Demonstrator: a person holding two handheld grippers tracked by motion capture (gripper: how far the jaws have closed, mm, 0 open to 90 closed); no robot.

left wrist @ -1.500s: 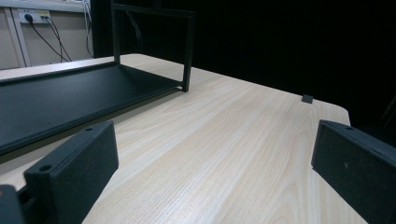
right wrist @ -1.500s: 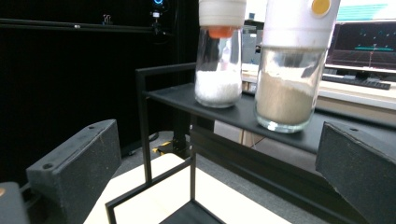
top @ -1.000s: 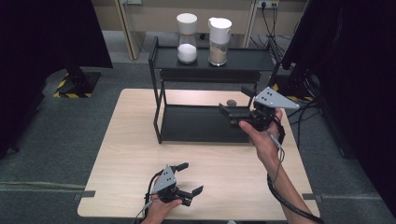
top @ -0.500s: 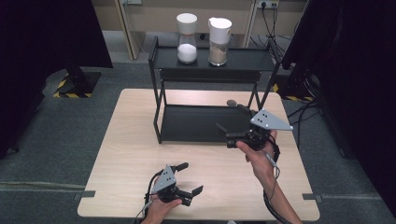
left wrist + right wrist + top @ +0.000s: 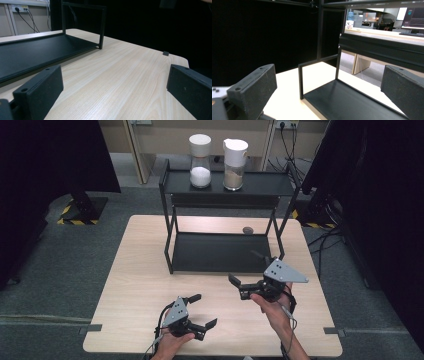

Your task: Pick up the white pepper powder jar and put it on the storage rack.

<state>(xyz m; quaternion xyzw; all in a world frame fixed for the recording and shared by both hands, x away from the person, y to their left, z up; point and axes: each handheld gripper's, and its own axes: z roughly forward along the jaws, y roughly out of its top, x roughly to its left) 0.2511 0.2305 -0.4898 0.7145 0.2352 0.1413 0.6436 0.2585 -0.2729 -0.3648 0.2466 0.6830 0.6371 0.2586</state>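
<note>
Black metal two-level rack ahead of both grippers, lower tray bare, left gripper jaws apart over tabletop, right gripper jaws apart, holding nothing

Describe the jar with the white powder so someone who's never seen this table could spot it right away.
Find the black rack at the back of the wooden table. Two jars stand on its top shelf; take the left jar. It has a round white lid and white powder in the bottom, while the right jar holds tan powder.
</note>
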